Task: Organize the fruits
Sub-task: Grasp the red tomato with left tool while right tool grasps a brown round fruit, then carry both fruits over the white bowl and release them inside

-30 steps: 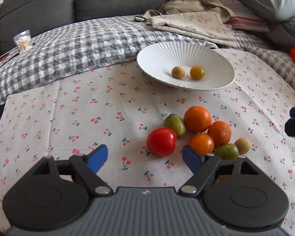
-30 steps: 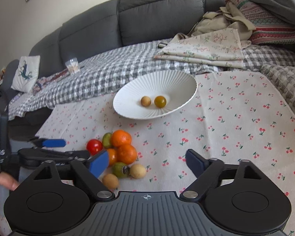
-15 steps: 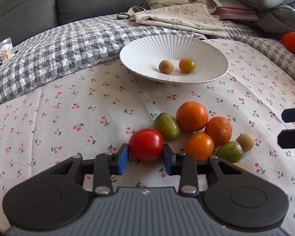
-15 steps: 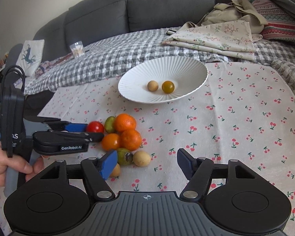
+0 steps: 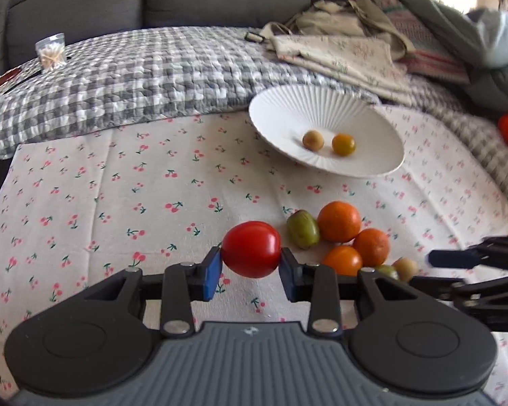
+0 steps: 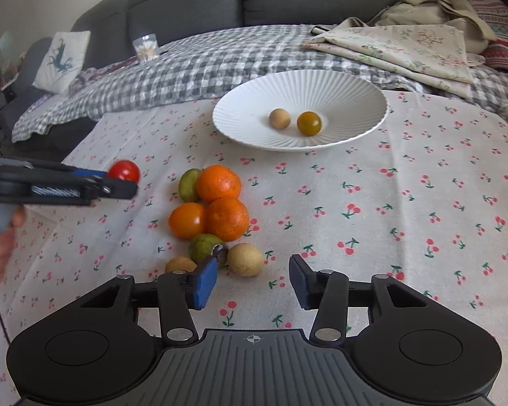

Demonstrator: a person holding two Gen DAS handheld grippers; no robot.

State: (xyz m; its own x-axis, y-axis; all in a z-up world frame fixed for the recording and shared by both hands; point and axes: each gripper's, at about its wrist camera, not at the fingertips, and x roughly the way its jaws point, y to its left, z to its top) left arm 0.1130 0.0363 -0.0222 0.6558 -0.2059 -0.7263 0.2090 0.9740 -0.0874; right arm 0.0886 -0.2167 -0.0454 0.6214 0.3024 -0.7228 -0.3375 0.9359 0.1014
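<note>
On the cherry-print cloth (image 6: 423, 203), fruit pile (image 6: 216, 209) sits at 6 o'clock of the white plate (image 6: 247, 128). Left gripper (image 5: 250, 270) clamps the red tomato (image 5: 251, 249), lifted at pile's 9. Right gripper (image 6: 252, 280), jaws just narrowing w/ nothing between, hovers by the tan fruit (image 6: 245, 259). No legible writing.

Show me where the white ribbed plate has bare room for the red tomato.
The white ribbed plate is bare on its left half and along its near rim. Its middle holds a tan round fruit and a yellow-green tomato. The red tomato sits in the left gripper.
</note>
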